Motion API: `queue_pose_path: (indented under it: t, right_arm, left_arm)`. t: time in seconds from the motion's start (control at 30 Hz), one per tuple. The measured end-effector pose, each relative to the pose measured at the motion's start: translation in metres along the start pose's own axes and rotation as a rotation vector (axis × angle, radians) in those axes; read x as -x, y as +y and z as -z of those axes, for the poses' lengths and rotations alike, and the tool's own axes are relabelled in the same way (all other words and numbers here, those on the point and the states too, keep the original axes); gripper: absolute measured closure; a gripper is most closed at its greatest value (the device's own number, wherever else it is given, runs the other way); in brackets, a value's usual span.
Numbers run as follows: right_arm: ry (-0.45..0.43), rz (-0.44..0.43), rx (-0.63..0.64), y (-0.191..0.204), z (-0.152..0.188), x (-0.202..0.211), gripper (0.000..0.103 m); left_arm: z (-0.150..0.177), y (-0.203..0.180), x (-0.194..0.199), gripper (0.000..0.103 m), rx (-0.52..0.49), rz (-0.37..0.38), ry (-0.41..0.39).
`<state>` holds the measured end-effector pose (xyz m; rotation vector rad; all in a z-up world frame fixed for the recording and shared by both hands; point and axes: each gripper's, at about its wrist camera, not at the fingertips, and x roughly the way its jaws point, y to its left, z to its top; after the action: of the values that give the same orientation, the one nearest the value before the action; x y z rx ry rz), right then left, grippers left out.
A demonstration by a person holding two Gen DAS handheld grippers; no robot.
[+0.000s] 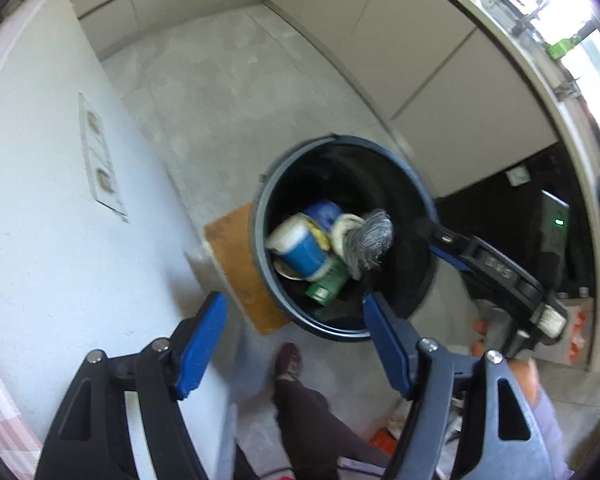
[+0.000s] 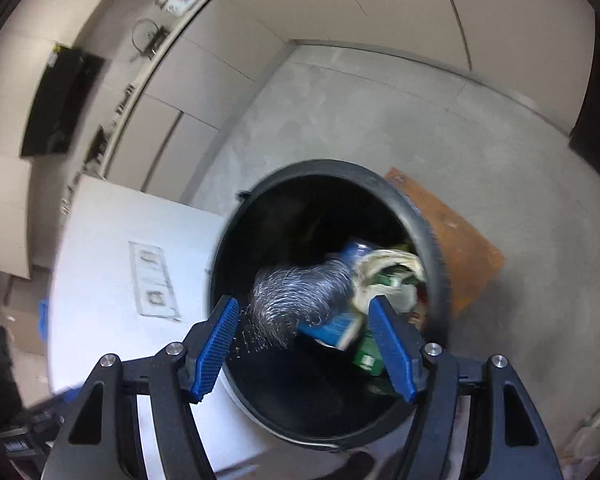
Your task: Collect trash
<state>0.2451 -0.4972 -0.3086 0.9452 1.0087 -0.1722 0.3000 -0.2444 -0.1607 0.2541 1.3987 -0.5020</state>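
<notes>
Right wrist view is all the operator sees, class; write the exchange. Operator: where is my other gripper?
Observer: The left gripper hovers open and empty, on the near side of the round black bin.
Operator: Anything beside the bin?
Observer: A small green light glows on a black appliance nearby.
Operator: How far over is my right gripper?
Observer: The right gripper reaches over the rim, its tips by the grey steel-wool wad.

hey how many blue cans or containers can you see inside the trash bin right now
2. One blue container with a whitish rim lies on its side at the left of the bin. A second blue one sits just behind it, partly covered. More may be buried underneath.
</notes>
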Motion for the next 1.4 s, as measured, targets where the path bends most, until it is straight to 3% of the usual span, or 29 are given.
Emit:
queue_pose_path:
  t: [0.1, 0.2, 0.33, 0.43, 0.6, 0.73, 1.03, 1.17, 1.4]
  right_arm:
    - [-0.008, 0.019, -0.064, -0.017, -0.002, 0.003, 0.034]
    - [-0.015, 0.026, -0.013, -0.012, -0.001, 0.012, 0.034]
    - [0.049, -0.059, 0.066, 0.012, 0.011, 0.014, 0.033]
    - [0.032, -0.037, 0.101, 0.02, 0.02, 0.018, 0.033]
    - [0.009, -0.006, 0.142, 0.027, 0.026, 0.032, 0.033]
    - [-0.043, 0.028, 0.184, 0.041, 0.025, 0.054, 0.033]
    - [-0.134, 0.07, 0.338, 0.116, 0.029, 0.11, 0.033]
    - [-0.157, 0.11, 0.402, 0.162, 0.039, 0.122, 0.031]
    - [-0.161, 0.083, 0.534, 0.259, 0.077, 0.121, 0.024]
  left_arm:
    - [0.002, 0.002, -0.005, 0.03, -0.01, -0.015, 0.017]
    - [0.0, 0.004, -0.007, 0.03, 0.023, 0.066, 0.043]
    - [-0.006, 0.01, -0.013, 0.03, 0.129, 0.185, 0.064]
    - [-0.008, 0.015, -0.011, 0.03, 0.195, 0.202, 0.074]
    - [-0.007, -0.001, 0.012, 0.03, 0.117, 0.188, 0.0]
    - [-0.005, -0.011, 0.035, 0.03, 0.075, 0.222, -0.069]
    - [0.01, 0.015, 0.108, 0.03, 0.047, 0.137, -0.291]
    - [0.025, 0.045, 0.132, 0.03, 0.086, 0.031, -0.374]
    - [0.058, 0.112, 0.175, 0.03, 0.16, -0.103, -0.474]
